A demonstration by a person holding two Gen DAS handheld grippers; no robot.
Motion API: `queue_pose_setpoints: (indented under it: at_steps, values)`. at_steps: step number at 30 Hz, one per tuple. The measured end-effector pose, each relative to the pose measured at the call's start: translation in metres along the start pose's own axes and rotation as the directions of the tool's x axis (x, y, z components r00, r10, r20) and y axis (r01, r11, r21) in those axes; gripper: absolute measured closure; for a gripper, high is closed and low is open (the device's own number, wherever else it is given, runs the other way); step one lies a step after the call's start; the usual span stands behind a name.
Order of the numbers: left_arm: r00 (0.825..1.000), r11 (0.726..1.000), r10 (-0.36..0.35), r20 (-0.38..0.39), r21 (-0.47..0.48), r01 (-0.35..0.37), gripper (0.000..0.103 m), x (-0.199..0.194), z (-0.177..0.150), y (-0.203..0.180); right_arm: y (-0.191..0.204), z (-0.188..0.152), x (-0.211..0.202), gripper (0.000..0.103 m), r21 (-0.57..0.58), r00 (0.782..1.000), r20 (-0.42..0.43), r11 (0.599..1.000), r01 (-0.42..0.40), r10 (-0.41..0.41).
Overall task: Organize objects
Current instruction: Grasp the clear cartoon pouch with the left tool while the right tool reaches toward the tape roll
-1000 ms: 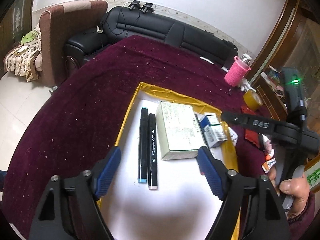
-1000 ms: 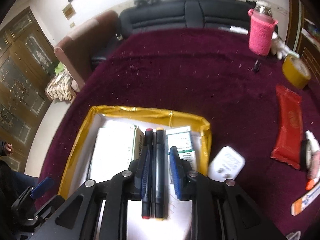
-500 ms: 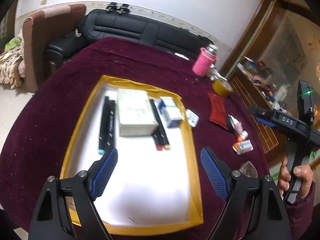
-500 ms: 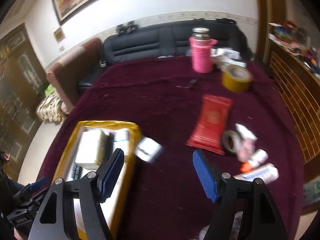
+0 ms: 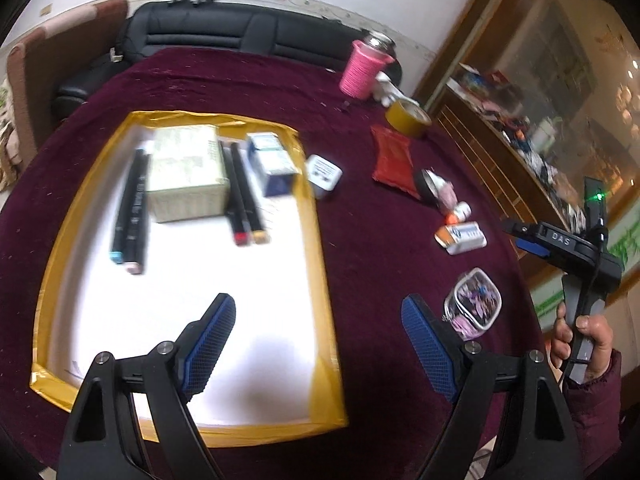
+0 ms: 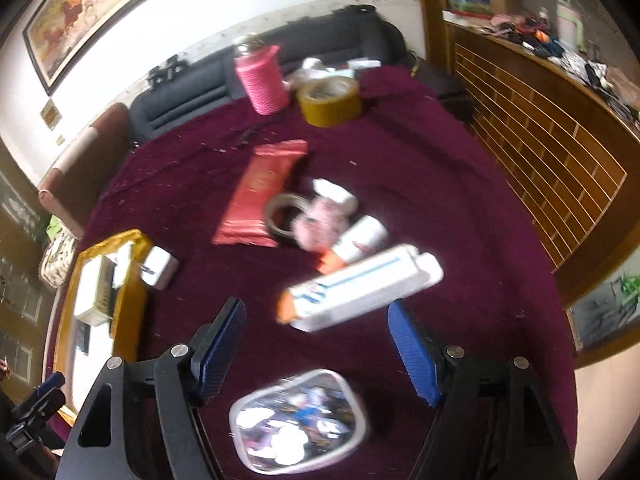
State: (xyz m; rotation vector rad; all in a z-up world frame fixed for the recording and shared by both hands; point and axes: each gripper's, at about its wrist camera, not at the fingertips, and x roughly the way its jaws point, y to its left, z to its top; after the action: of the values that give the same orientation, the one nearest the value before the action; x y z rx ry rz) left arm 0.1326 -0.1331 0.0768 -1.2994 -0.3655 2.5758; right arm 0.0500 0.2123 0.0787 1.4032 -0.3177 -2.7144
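Covering the table (image 5: 224,80), a maroon cloth carries a yellow-rimmed white tray (image 5: 320,248) holding a pale box (image 5: 186,172), a blue-white carton (image 5: 272,164) and four markers (image 5: 244,196). Both the left gripper (image 5: 318,344) and right gripper (image 6: 316,344) have fingers spread apart, holding nothing. A white tube box (image 6: 360,286) lies just ahead of the right gripper, with a clear container (image 6: 298,420) between its fingers below.

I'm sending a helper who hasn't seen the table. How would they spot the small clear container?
On the maroon tablecloth, look right of the yellow-edged tray, at the near end of the loose clutter. The clear container lies there, nearer than the white toothpaste box. It alone is see-through, rounded-square, with small colourful bits inside.
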Motion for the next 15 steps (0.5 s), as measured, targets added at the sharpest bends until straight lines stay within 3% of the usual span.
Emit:
queue_pose_setpoints:
  at_steps: [8,11,15]
  values:
    - [0.994,0.979,-0.082,-0.077,0.18,0.095,0.019,0.032,-0.011,-0.063,-0.046,-0.025,0.02,0.025,0.089,0.999,-0.054,0.996,0.0,0.005]
    - [0.991,0.951,-0.104,-0.086,0.284,0.125,0.019,0.046,-0.016,-0.094,-0.06,-0.032,0.024,0.025,0.124,0.998,-0.065,0.992,-0.013,0.022]
    - [0.986,0.879,-0.147,-0.079,0.446,0.166,0.019,0.07,-0.019,-0.138,-0.077,-0.038,0.024,0.025,0.161,0.997,-0.059,0.986,-0.032,0.042]
